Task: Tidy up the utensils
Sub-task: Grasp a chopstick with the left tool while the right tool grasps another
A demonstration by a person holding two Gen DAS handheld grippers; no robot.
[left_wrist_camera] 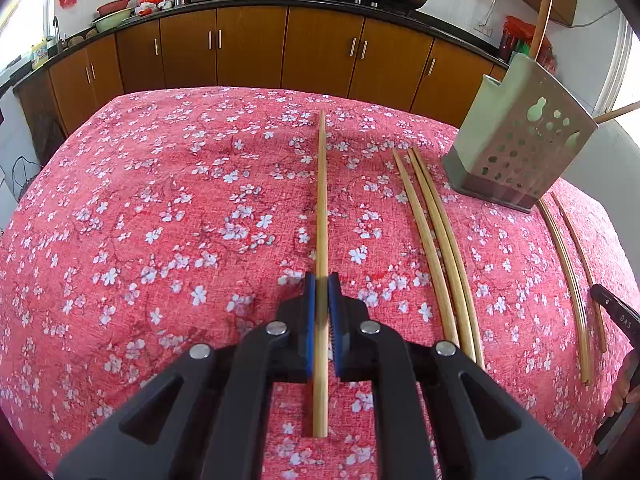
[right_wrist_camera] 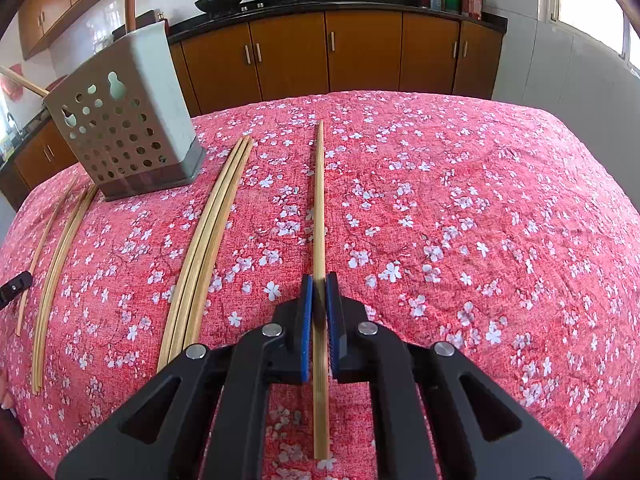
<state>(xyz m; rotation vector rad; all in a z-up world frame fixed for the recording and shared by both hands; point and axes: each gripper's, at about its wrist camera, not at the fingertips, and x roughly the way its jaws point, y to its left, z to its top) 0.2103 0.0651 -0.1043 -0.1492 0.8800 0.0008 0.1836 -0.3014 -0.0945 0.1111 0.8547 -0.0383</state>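
Holding one chopstick (left_wrist_camera: 321, 208) tight, the left gripper (left_wrist_camera: 321, 284) is clamped on it above the red flowered cloth (left_wrist_camera: 160, 220). The right gripper (right_wrist_camera: 319, 284) squeezes its own stick (right_wrist_camera: 319, 216) the same way. More sticks (left_wrist_camera: 436, 240) lie flat on the cloth near the holder (left_wrist_camera: 516, 148), which has two sticks in it.

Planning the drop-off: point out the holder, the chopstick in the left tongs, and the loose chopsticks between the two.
holder (left_wrist_camera: 516, 152): left wrist view, perforated front wall.
held chopstick (left_wrist_camera: 321, 200): left wrist view, mid-shaft ahead of the tongs.
loose chopsticks (left_wrist_camera: 434, 224): left wrist view, middle of the bundle.
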